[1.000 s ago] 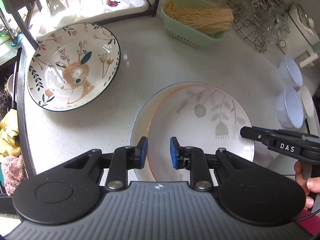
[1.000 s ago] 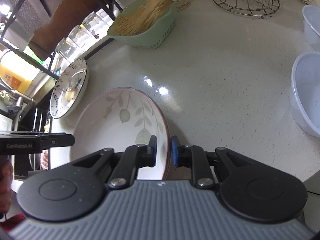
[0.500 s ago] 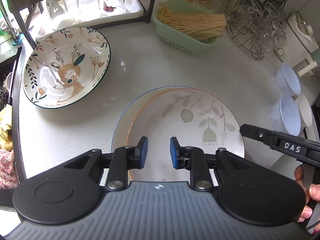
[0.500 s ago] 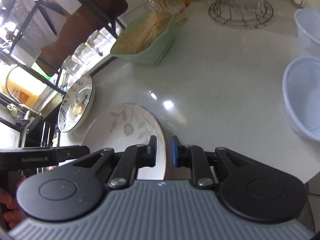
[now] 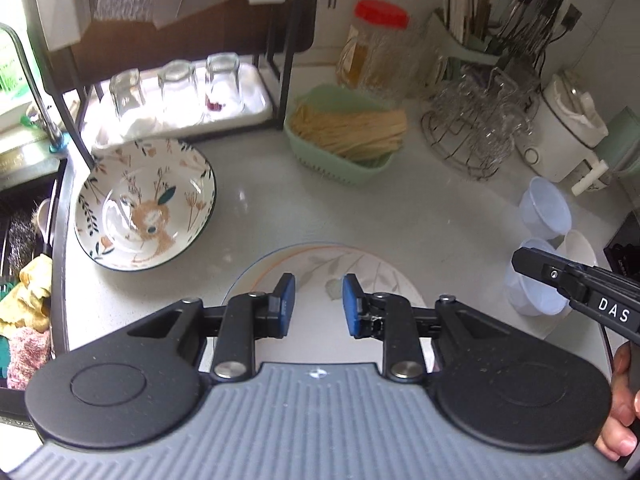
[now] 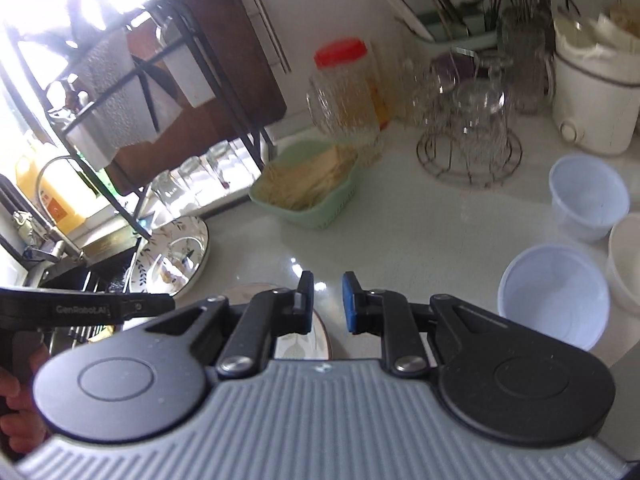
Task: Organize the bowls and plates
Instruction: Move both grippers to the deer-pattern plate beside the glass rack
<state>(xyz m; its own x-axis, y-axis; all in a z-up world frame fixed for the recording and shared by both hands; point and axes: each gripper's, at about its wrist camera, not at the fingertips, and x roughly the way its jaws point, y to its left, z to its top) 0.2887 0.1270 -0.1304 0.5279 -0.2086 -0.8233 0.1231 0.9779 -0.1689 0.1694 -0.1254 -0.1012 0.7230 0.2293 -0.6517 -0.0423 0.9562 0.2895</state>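
Left wrist view: the white round ceramic plate with the grey leaf print (image 5: 360,268) lies flat on the pale speckled countertop (image 5: 440,220) at 6 o'clock, just under the left gripper (image 5: 318,306). It looks nested in a second, blue-rimmed plate, which I'd guess is the whole point: flat ware stacked together. The gripper's jaws are opening, with nothing pinched between the blue pads.

The deep white ceramic bowl with the deer and flower pattern (image 5: 146,204) sits on its own at 10 o'clock from the plate, by the sink edge. It's probably next to be sorted.

The right gripper (image 6: 326,306) shows a narrow gap with only countertop behind it, and the plate rim sits lower down, not clamped as far as I can see.

Readable text: "DAS" on the right gripper's body and "GenRobot.AI" on the left one. The label on the yellow bottle at 9 o'clock is too blurry.
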